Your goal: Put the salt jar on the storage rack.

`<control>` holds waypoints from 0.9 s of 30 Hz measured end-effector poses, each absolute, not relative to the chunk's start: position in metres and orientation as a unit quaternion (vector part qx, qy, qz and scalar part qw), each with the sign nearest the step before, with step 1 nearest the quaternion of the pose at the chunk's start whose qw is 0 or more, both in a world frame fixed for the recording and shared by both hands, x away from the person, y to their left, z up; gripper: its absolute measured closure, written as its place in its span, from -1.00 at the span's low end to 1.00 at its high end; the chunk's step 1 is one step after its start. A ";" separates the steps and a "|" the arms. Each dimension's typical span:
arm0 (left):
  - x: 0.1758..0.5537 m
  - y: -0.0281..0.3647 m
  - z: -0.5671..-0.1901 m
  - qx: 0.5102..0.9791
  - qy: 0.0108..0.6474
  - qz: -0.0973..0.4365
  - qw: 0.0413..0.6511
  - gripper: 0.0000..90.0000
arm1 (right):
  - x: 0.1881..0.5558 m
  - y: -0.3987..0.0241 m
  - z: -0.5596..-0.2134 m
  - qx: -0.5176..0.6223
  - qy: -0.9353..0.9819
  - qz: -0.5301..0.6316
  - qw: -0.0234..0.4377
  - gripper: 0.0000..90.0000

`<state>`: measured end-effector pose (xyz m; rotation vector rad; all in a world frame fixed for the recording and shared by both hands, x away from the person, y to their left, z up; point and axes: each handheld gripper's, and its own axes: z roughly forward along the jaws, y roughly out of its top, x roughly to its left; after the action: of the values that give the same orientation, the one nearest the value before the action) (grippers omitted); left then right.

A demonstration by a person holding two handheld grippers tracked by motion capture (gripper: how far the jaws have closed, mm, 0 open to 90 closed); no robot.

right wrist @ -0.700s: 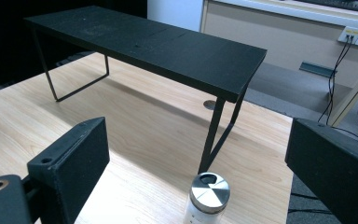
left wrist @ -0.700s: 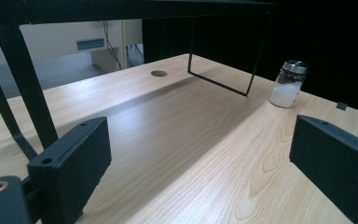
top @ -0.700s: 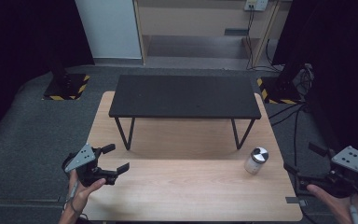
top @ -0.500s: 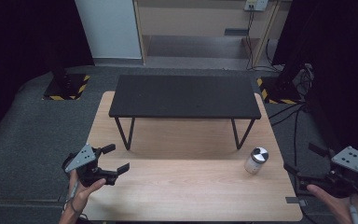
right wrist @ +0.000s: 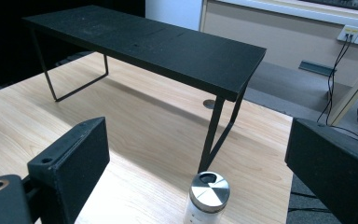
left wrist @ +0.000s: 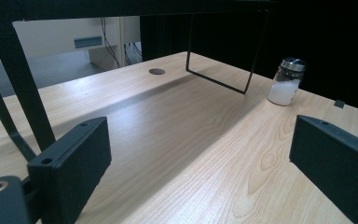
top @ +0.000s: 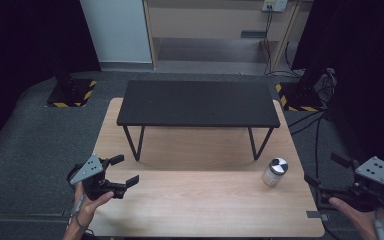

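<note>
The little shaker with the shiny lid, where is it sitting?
In the high view, the shaker stands upright on the wooden table's right side, just in front of the black shelf's right leg.

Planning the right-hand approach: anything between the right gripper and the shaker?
Nothing visible. The right gripper is open off the table's right edge, and the shaker stands upright on bare wooden table just inboard of it. The black shelf's leg stands behind the shaker, not in the path.

Black shelf point(top: 197, 103); pale wood-grain table point(top: 205, 200); clear shaker point(top: 274, 172), silver cap, white contents.
</note>
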<state>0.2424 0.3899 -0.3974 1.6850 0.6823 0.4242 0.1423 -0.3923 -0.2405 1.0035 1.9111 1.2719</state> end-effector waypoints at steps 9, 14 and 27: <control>0.242 0.390 -0.397 0.726 0.293 0.182 0.595 -0.90 | 0.143 -0.392 -0.241 0.380 0.725 0.481 0.313 -0.86; 0.242 0.390 -0.397 0.726 0.293 0.182 0.595 -0.90 | 0.143 -0.392 -0.241 0.381 0.725 0.481 0.312 -0.86; 0.243 0.389 -0.397 0.728 0.292 0.181 0.594 -0.90 | 0.151 -0.393 -0.248 0.404 0.720 0.475 0.307 -0.91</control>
<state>0.2431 0.3893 -0.3970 1.6913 0.6779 0.4210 0.1506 -0.3926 -0.2475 1.0677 1.9038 1.2561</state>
